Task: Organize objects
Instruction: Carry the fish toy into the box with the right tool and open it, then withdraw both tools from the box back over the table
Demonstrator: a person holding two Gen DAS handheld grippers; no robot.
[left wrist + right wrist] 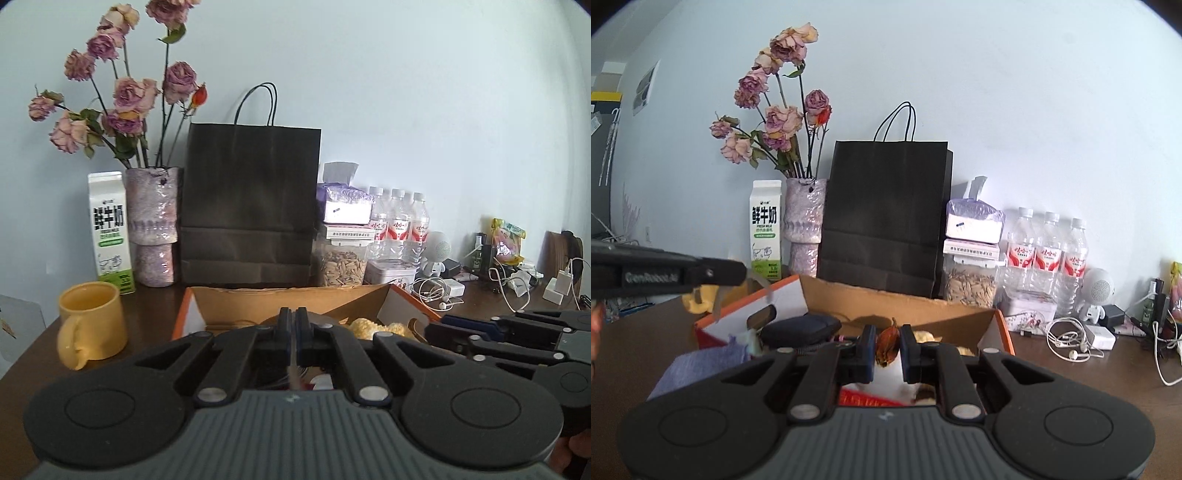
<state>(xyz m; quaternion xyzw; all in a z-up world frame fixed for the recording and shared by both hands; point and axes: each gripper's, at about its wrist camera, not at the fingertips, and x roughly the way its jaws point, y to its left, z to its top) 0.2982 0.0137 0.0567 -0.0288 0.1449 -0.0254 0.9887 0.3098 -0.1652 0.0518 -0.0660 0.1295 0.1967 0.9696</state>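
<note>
Our right gripper [887,347] is clamped on a dried orange-brown flower bud [888,341], just above the open cardboard box [886,299]. Our left gripper [294,326] is clenched, with nothing we can see between its pads.

The dark wooden table [1052,373] carries a cardboard box [886,301], yellow mug [92,321], milk carton [765,229] and black paper bag [886,214].

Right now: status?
Left gripper shut, empty. Right gripper shut on dried bud. Both above open box. Nothing blocking.
</note>
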